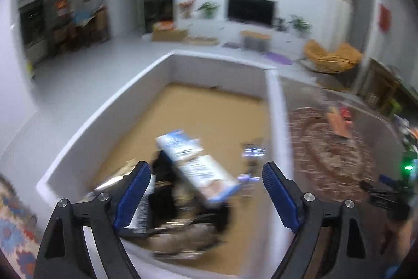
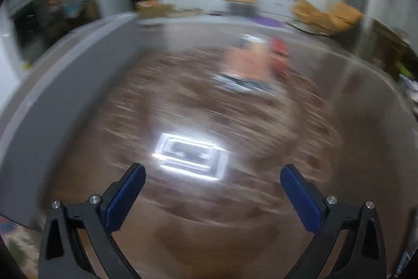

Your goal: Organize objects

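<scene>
Hovering above a white-walled box [image 1: 167, 64] with a brown cardboard floor, the left gripper [image 1: 206, 187] has its blue-padded fingers [image 1: 132, 196] spread wide, with nothing between them. Inside the box lie a long white-and-blue carton [image 1: 198, 164], tilted across a pile of dark, blurred items [image 1: 180, 221] that cannot be identified. The box stands just beside a glass-topped table [image 1: 365, 174] with a brown patterned surface; on its far part rest an orange packet [image 1: 338, 123] and a red item [image 1: 346, 113], close together. The right gripper [image 2: 213, 186] hangs over the same table [image 2: 104, 148], fingers likewise spread and empty. Ahead of it, well apart, the orange packet [image 2: 247, 60] and red item [image 2: 279, 46] appear heavily blurred. A bright rectangular ceiling-light reflection [image 2: 190, 154] lies on the glass near the fingertips.
</scene>
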{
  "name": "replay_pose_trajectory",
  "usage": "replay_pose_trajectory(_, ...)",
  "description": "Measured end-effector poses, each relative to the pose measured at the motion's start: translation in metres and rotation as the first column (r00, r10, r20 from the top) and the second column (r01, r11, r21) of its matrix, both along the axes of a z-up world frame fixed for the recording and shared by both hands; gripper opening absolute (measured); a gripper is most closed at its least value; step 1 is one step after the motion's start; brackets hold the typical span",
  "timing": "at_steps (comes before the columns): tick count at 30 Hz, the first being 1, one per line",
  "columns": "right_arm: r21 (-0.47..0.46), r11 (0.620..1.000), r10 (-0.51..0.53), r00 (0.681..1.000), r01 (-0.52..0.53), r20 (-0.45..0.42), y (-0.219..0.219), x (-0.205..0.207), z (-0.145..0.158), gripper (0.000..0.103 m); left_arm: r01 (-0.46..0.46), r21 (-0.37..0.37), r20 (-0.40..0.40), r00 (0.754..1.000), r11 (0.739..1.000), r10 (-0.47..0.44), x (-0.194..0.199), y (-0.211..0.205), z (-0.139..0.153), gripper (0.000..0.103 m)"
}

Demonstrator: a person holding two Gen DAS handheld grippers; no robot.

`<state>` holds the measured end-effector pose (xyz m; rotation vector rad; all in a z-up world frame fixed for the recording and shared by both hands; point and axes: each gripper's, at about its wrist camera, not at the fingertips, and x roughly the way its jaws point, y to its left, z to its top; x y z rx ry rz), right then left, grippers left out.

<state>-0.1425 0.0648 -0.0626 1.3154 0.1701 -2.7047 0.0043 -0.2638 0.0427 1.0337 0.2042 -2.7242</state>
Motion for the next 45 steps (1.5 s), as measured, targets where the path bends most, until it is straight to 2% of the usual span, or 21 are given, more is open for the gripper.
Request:
replay_pose_trajectory(2, 0.033, 0.998, -0.062, 0.998, 0.062, 0.001, 0.033, 0.001, -0.007, 0.103, 0.083, 0.010, -0.029, 0.996, 0.997, -0.082, -0.005, 0.034, 0.011, 0.090)
replay_pose_trajectory(3, 0.035, 0.996, -0.085, 0.996, 0.085, 0.004, 0.045, 0.000, -0.011, 0.103, 0.118, 0.019, -0.041, 0.992, 0.993, -0.117, -0.007, 0.048, 0.014, 0.095)
replay_pose_trajectory(6, 0.032, 0.990, -0.137, 0.990, 0.136, 0.028, 0.074, 0.002, -0.014, 0.103, 0.242, 0.054, -0.062, 0.969, 0.969, -0.239, -0.011, 0.099, 0.020, 0.101)
replay_pose_trajectory(10, 0.023, 0.987, -0.159, 0.986, 0.158, 0.049, 0.084, 0.001, -0.018, 0.103, 0.369, 0.082, -0.015, 0.929, 0.926, -0.370, -0.022, 0.162, 0.004, 0.101)
replay_pose_trajectory(13, -0.004, 0.989, -0.148, 0.986, 0.149, 0.074, 0.084, 0.003, -0.021, 0.103, 0.407, 0.088, 0.027, 0.911, 0.909, -0.411, -0.029, 0.191, -0.012, 0.101)
replay_pose_trajectory(16, -0.010, 0.990, -0.142, 0.988, 0.143, 0.067, 0.083, 0.001, -0.025, 0.103, 0.414, 0.091, 0.059, 0.906, 0.906, -0.420, -0.034, 0.201, -0.026, 0.101)
replay_pose_trajectory(21, -0.020, 0.990, -0.139, 0.988, 0.141, 0.062, 0.082, 0.000, -0.027, 0.103, 0.391, 0.098, 0.092, 0.912, 0.915, -0.400, -0.059, 0.207, -0.043, 0.101)
replay_pose_trajectory(25, -0.021, 0.990, -0.141, 0.988, 0.143, 0.060, 0.080, -0.001, -0.028, 0.103, 0.374, 0.075, 0.114, 0.918, 0.925, -0.380, -0.105, 0.211, -0.064, 0.101)
replay_pose_trajectory(27, -0.020, 0.989, -0.145, 0.988, 0.147, 0.059, 0.080, -0.001, -0.028, 0.103, 0.360, 0.119, 0.129, 0.919, 0.925, -0.374, -0.129, 0.210, -0.078, 0.101)
replay_pose_trajectory(30, -0.020, 0.989, -0.147, 0.987, 0.148, 0.058, 0.080, -0.001, -0.028, 0.103, 0.379, 0.199, 0.154, 0.899, 0.904, -0.411, -0.167, 0.216, -0.101, 0.101)
replay_pose_trajectory(34, -0.022, 0.989, -0.146, 0.988, 0.148, 0.058, 0.079, -0.001, -0.028, 0.103, 0.425, 0.185, 0.184, 0.871, 0.886, -0.456, -0.233, 0.240, -0.110, 0.101)
replay_pose_trajectory(38, -0.022, 0.989, -0.145, 0.988, 0.147, 0.058, 0.080, -0.001, -0.028, 0.103, 0.446, 0.157, 0.198, 0.860, 0.881, -0.470, -0.299, 0.261, -0.108, 0.101)
replay_pose_trajectory(39, -0.022, 0.989, -0.145, 0.988, 0.147, 0.058, 0.080, -0.001, -0.028, 0.103, 0.438, 0.143, 0.206, 0.864, 0.887, -0.460, -0.315, 0.264, -0.108, 0.101)
replay_pose_trajectory(41, -0.023, 0.989, -0.144, 0.988, 0.145, 0.058, 0.080, -0.001, -0.027, 0.103, 0.392, 0.117, 0.219, 0.886, 0.913, -0.409, -0.346, 0.268, -0.110, 0.101)
replay_pose_trajectory(43, -0.024, 0.990, -0.140, 0.989, 0.141, 0.058, 0.079, -0.001, -0.027, 0.103, 0.355, 0.128, 0.223, 0.900, 0.926, -0.375, -0.371, 0.271, -0.112, 0.101)
replay_pose_trajectory(45, -0.024, 0.991, -0.131, 0.990, 0.133, 0.058, 0.078, -0.001, -0.027, 0.103, 0.348, 0.138, 0.234, 0.898, 0.927, -0.372, -0.387, 0.277, -0.115, 0.101)
